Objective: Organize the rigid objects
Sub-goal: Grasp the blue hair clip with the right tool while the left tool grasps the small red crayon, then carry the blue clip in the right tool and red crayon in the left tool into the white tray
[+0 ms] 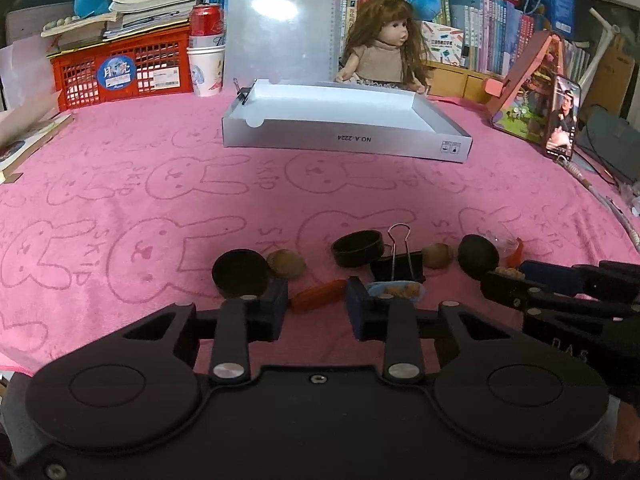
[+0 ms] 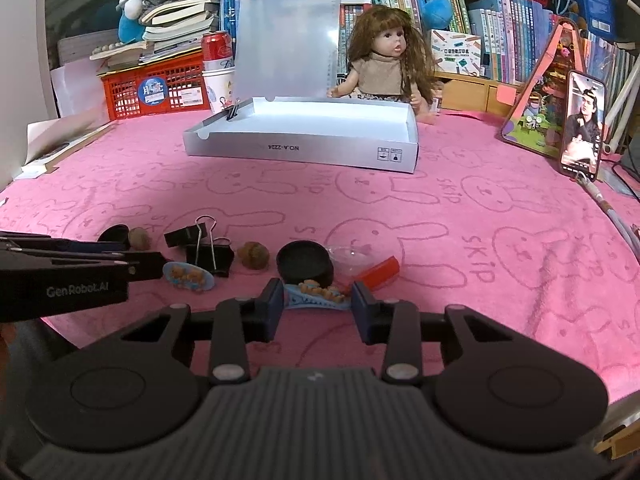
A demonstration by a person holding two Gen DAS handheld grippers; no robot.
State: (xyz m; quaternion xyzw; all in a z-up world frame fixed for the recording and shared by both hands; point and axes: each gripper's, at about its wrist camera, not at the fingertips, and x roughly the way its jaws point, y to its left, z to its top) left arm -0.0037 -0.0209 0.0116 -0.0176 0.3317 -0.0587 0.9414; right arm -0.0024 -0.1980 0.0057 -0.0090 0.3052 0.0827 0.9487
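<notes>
Surface covered by a pink towel with rabbit outlines (image 1: 160, 184). At the far middle a shallow white cardboard box (image 2: 304, 148) is set open; its interior appears bare white, and a small black binder clip (image 2: 232, 112) is fixed on its left rim. Behind the box a translucent clipboard (image 2: 286, 40) stands upright, with a brown-haired doll (image 2: 384, 64) seated to its right.

Loose items lie in a row near the claws, all outside the box: a black ring-shaped cap (image 1: 357, 248), a large black binder clip with wire handles (image 1: 398, 266), two brown walnut-like nuts (image 1: 285, 264) (image 1: 439, 255), a round black lid (image 2: 306, 266), a small clear plastic cup (image 2: 348, 258), an orange-red cylindrical piece (image 1: 318, 295) and a second red one (image 2: 380, 272), and two light-blue oval clips with tan bear figures (image 2: 188, 276) (image 2: 316, 296).

Left claw (image 1: 317, 306): jaws released, apart, low over the surface; the orange-red piece is seen in the gap between them, whether touched cannot be told. The first bear clip sits just beside its right finger (image 1: 358, 312).

Right claw (image 2: 317, 308): jaws set around the second bear clip, both pads close to its ends; firm contact cannot be confirmed.

Far left: a red plastic crate (image 1: 120, 72) carrying stacked books; a red can (image 1: 206, 20) stands in a white paper cup (image 1: 206, 68).
</notes>
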